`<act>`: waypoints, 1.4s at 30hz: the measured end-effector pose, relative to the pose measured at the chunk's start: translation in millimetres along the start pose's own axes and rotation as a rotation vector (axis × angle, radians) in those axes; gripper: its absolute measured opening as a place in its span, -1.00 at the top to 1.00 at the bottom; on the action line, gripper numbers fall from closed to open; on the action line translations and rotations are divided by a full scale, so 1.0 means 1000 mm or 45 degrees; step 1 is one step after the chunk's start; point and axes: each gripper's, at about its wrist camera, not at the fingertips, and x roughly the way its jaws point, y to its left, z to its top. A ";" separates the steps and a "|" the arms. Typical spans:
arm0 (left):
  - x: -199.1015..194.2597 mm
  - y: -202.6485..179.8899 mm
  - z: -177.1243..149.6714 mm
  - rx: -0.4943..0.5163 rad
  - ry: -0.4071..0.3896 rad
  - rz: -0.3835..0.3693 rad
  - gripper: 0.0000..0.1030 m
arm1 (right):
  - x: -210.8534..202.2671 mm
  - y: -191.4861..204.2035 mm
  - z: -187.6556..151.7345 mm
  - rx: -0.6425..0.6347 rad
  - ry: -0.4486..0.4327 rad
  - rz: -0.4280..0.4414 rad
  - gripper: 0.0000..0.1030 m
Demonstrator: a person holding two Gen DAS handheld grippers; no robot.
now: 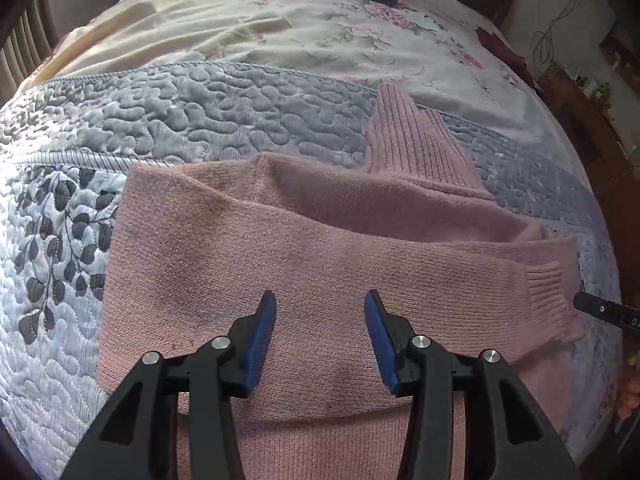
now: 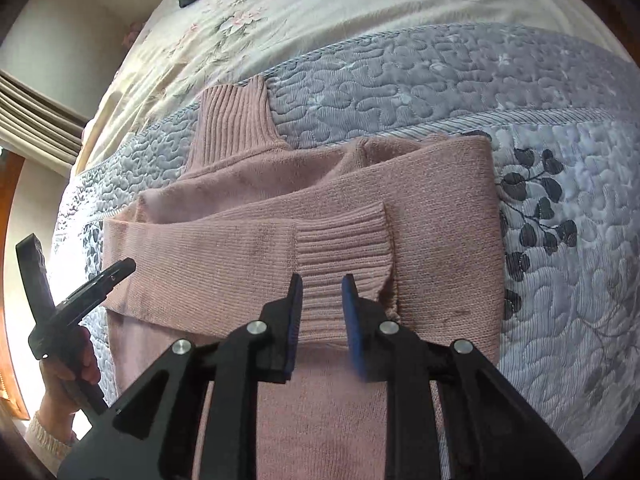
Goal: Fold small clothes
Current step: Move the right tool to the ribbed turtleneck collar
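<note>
The pink sweater (image 1: 280,248) lies flat on the grey quilted bedspread (image 1: 200,116), its long axis running away from both cameras and its ribbed collar (image 2: 232,124) pointing to the far side. Both sleeves are folded across the body. The left gripper (image 1: 320,300) hovers spread open above it; the right gripper (image 2: 322,284) is partly open over the ribbed cuff (image 2: 340,248), gripping nothing

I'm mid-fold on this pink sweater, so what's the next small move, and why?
Probably close the right gripper on the ribbed cuff: its open fingers straddle it. Both sleeves already lie across the pink sweater; the left gripper hovers open.
</note>
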 end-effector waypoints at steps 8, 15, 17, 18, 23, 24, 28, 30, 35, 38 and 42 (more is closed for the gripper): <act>0.022 -0.008 -0.013 0.119 0.066 0.057 0.09 | 0.026 -0.032 -0.015 0.075 0.077 -0.039 0.71; 0.008 -0.011 0.009 0.114 0.060 0.011 0.08 | 0.009 -0.020 0.011 0.001 0.066 0.002 0.52; -0.002 -0.009 0.032 0.097 0.002 -0.015 -0.03 | 0.002 -0.009 0.034 -0.039 0.037 0.051 0.30; -0.004 -0.007 0.047 0.089 -0.021 -0.025 -0.09 | 0.001 -0.004 0.048 -0.048 0.024 0.078 0.28; 0.022 -0.015 0.118 0.089 -0.032 -0.101 -0.18 | 0.028 0.022 0.125 -0.080 0.017 0.184 0.21; 0.032 -0.017 0.128 0.091 -0.016 -0.113 -0.18 | 0.038 0.025 0.138 -0.072 0.033 0.213 0.21; 0.070 -0.020 0.153 0.105 0.069 -0.174 -0.18 | 0.080 0.043 0.178 -0.117 0.103 0.205 0.21; 0.084 -0.022 0.157 0.119 0.090 -0.185 -0.18 | 0.098 0.049 0.188 -0.141 0.133 0.196 0.21; 0.107 -0.025 0.162 0.123 0.126 -0.250 -0.18 | 0.125 0.056 0.204 -0.143 0.138 0.197 0.17; 0.120 -0.027 0.167 0.138 0.136 -0.231 -0.18 | 0.138 0.055 0.214 -0.129 0.147 0.196 0.16; 0.128 -0.027 0.173 0.117 0.142 -0.269 -0.13 | 0.154 0.055 0.222 -0.125 0.183 0.216 0.21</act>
